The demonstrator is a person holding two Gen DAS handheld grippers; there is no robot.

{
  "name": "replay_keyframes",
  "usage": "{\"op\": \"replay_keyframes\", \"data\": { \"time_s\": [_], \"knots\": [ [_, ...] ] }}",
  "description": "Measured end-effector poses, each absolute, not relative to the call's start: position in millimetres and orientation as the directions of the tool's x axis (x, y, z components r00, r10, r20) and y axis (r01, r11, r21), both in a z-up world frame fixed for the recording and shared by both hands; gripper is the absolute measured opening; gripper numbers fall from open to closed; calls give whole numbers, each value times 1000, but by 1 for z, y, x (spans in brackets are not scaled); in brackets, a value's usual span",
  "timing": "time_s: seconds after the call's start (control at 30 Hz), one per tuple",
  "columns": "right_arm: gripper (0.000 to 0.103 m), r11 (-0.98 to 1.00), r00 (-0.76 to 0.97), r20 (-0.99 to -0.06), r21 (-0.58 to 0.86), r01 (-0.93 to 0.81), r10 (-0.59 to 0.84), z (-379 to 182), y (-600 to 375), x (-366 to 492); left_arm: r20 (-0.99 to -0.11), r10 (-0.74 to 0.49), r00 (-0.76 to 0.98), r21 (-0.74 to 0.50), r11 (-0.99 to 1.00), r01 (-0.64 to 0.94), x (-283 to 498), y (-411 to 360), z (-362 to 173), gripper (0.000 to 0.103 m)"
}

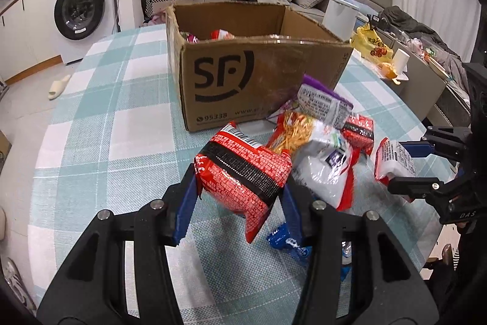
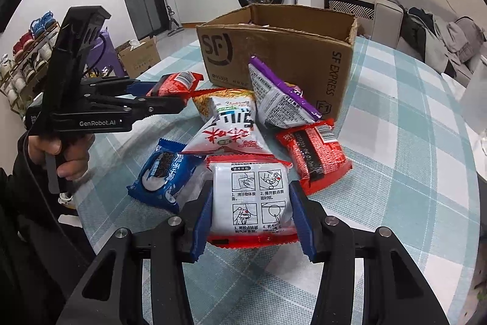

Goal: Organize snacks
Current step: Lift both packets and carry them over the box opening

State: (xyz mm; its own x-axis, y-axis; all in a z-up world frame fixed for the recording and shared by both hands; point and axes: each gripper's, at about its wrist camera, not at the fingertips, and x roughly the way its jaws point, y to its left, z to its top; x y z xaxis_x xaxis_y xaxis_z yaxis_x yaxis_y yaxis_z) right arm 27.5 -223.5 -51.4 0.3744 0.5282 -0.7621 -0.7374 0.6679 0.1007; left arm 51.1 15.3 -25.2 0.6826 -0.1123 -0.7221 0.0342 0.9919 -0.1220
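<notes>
the tabletop [image 1: 100,118] with its checked cloth fills the middle of both views, and the cardboard box [image 1: 252,72] stands open at upper centre, a few snacks already showing inside. in front of it, at centre frame, lies the loose pile: a white noodle-snack bag [image 2: 226,127], a purple packet [image 2: 278,96] leaning on the box wall, a red packet [image 2: 316,154] and a blue packet [image 2: 166,172].

we judge the risks from the grips. the left gripper [image 1: 240,188] has its fingers pinching a red and black packet [image 1: 240,175] lifted off the cloth; the hold is near one end (the bag droops below), so it could slide out on the way over the box rim. the right gripper [image 2: 251,212] has its fingers closed against the sides of a white packet with red edges [image 2: 251,197], low in frame; it overlaps the neighbours, so lifting may drag them toward the tabletop edge. both grippers heading for the box together could collide.
</notes>
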Motion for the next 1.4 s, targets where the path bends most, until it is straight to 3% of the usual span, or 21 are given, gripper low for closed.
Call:
{"op": "replay_keyframes", "data": {
  "time_s": [1.4],
  "knots": [
    [49,740,562,-528,212,-639,636,41,-214,82,-574,-69,816,-115,993,3,73,14,66,48]
  ]
}}
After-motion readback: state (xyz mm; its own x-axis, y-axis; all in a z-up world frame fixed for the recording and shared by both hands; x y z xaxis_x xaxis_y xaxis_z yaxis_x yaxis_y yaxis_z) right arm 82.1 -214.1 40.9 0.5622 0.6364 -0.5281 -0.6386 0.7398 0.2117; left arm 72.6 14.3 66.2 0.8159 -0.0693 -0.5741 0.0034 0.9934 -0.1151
